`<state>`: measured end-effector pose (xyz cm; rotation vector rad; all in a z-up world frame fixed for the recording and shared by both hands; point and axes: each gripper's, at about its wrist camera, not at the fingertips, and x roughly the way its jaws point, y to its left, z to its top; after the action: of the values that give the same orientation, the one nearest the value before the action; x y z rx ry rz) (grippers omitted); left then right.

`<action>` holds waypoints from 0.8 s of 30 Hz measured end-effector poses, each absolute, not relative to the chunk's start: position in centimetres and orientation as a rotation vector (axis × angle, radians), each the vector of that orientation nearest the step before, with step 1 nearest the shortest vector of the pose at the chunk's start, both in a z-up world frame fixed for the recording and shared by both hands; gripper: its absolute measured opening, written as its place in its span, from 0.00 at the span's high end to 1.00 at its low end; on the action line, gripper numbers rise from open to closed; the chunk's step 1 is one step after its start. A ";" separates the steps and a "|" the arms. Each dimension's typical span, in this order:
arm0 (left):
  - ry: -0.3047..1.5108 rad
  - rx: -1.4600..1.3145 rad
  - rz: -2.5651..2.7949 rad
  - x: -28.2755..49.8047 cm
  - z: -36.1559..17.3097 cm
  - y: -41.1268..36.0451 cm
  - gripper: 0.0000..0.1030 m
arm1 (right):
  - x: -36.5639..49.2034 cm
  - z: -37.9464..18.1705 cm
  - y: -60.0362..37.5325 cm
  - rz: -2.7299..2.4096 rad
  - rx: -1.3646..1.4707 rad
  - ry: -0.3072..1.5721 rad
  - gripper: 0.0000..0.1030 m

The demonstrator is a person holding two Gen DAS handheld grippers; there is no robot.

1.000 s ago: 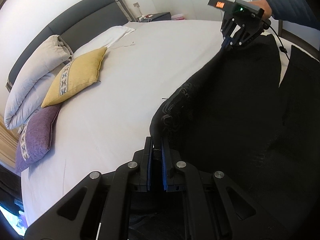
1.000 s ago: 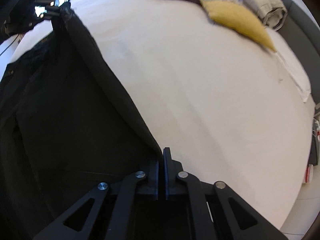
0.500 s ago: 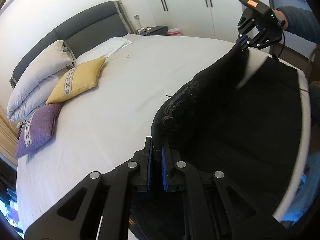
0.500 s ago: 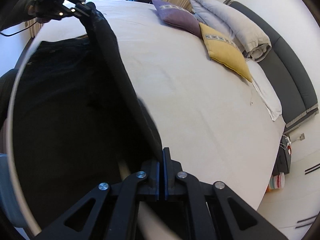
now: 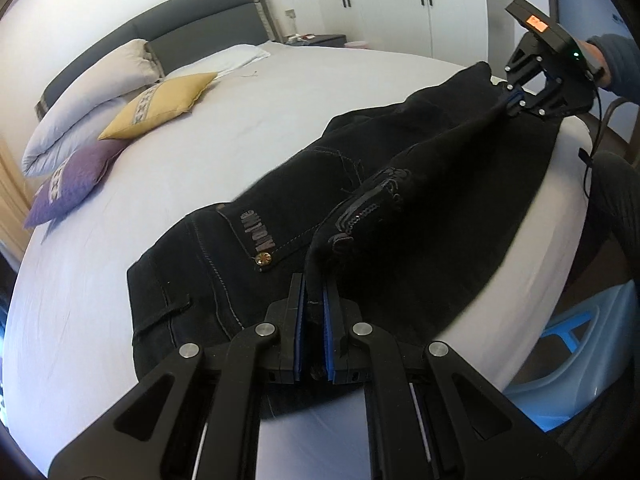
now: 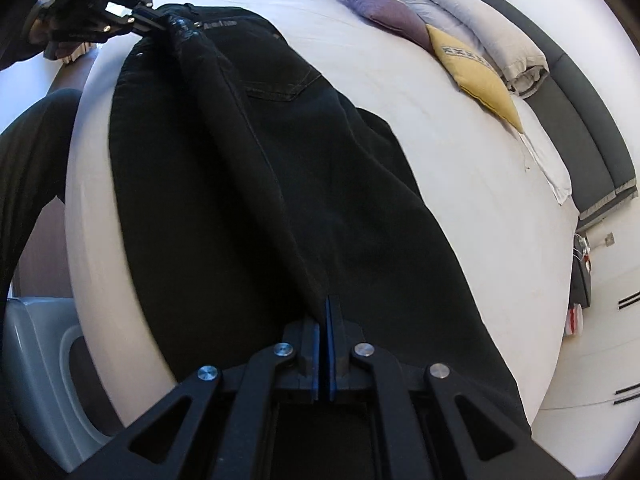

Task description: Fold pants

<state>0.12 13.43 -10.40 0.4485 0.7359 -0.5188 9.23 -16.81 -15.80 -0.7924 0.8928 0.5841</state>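
Observation:
Black pants (image 5: 420, 208) lie lengthwise on the white bed (image 5: 180, 168) near its front edge, with one long edge raised as a ridge between both grippers. My left gripper (image 5: 314, 284) is shut on the waistband end, beside a back pocket with a logo. In the right wrist view this gripper (image 6: 158, 20) sits at the top left. My right gripper (image 6: 326, 306) is shut on the leg end of the pants (image 6: 280, 160). The left wrist view shows that gripper (image 5: 514, 104) far right, held by a hand in a blue sleeve.
Yellow (image 5: 160, 108), purple (image 5: 68, 184) and pale grey (image 5: 88, 96) pillows lie by the dark headboard (image 5: 192, 36). A pale blue plastic stool (image 5: 580, 344) stands by the bed's front edge, beside the person's dark trouser leg (image 5: 612, 200). A nightstand (image 6: 582, 276) stands near the wardrobe.
Both grippers have carried the held edge of the pants toward the bed's front edge. The far half of the pants, hidden before, now lies uncovered on the sheet.

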 end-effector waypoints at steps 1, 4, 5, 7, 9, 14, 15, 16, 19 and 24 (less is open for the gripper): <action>0.730 0.448 -0.512 -0.6 -10.6 13.5 0.94 | 8.4 -15.7 -16.4 0.576 -0.817 0.883 0.97; 0.724 0.463 -0.496 -2.1 -11.4 13.7 0.94 | 6.4 -15.4 -15.4 0.563 -0.876 0.862 0.97; 0.726 0.462 -0.493 -2.2 -11.5 13.7 0.94 | 5.9 -15.2 -15.2 0.561 -0.883 0.858 0.97; 0.734 0.456 -0.488 -2.7 -12.1 13.8 0.94 | 5.5 -15.4 -15.0 0.565 -0.875 0.866 0.97; 0.740 0.449 -0.484 -3.3 -12.8 13.9 0.94 | 5.6 -16.3 -15.0 0.566 -0.878 0.885 0.97; 0.733 0.474 -0.477 -4.5 -13.0 14.4 0.94 | 3.6 -17.0 -14.7 0.562 -0.896 0.888 0.97; 0.734 0.481 -0.478 -4.5 -13.1 14.5 0.94 | 3.3 -17.0 -14.6 0.561 -0.903 0.884 0.97; 0.735 0.498 -0.480 -4.7 -13.4 14.5 0.93 | 3.1 -17.0 -14.2 0.558 -0.924 0.874 0.97; 0.745 0.537 -0.481 -3.7 -13.6 14.6 0.93 | 2.0 -17.8 -13.3 0.556 -0.977 0.868 0.97; 0.750 0.537 -0.485 -1.5 -13.0 15.2 0.93 | 1.3 -19.1 -12.9 0.550 -1.044 0.852 0.97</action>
<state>-1.53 15.17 -12.99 0.5366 0.7504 -0.4846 1.30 -12.88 -19.08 -1.0437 0.8517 0.5497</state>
